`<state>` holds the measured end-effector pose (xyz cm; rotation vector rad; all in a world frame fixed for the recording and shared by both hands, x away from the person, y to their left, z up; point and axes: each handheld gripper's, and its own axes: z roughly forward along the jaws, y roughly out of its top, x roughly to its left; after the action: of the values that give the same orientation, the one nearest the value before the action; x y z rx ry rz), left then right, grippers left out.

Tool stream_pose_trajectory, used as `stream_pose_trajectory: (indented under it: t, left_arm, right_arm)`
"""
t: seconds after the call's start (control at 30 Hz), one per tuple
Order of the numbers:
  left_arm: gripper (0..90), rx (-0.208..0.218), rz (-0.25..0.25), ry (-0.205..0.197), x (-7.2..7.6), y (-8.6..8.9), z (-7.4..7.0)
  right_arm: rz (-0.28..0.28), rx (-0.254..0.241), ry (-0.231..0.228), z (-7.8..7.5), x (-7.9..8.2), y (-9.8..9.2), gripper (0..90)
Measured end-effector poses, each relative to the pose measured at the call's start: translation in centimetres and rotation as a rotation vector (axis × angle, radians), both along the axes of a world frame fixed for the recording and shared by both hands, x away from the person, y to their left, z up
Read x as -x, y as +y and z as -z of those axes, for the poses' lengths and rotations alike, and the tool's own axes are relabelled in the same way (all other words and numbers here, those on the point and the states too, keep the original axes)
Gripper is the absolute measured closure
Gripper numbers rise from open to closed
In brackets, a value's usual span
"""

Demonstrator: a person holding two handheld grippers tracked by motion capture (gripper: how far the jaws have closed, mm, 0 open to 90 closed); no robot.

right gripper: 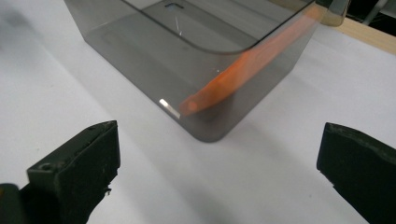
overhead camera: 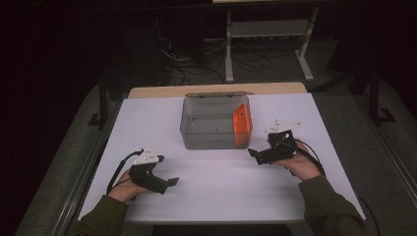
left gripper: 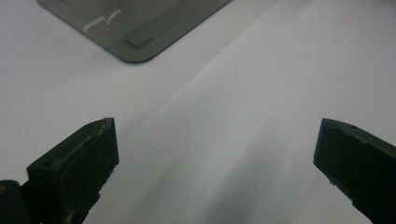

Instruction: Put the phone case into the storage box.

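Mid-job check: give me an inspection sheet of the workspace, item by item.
Surface: white table top, a bare wooden strip along its far edge.
Job's things: clear grey bin, lid off; orange flat piece leaning inside its right wall.
Clutter: nothing seen.
Grippers: left gripper open and empty, near the table's front left; right gripper open and empty, beside the bin's right front corner.
Cables: one black cable trails from the left gripper.
Surroundings: dark room, white shelf frame, floor wires behind.

lab | dark room | white-covered table (overhead camera: pixel 216 187) | metal rack (overhead camera: pixel 268 29) | floor cables (overhead camera: pixel 196 64)
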<state>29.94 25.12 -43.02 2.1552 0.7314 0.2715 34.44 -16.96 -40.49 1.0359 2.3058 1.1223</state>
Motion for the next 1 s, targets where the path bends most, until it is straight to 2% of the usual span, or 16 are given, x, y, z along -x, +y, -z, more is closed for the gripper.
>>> stream_pose_trajectory:
  t: [1.0]
  left_arm:
    - [0.0,-0.009,0.014,-0.001,0.2,-0.2,0.0]
  right_arm:
    - [0.008,-0.022,-0.017,2.6,4.5,-2.0,0.0]
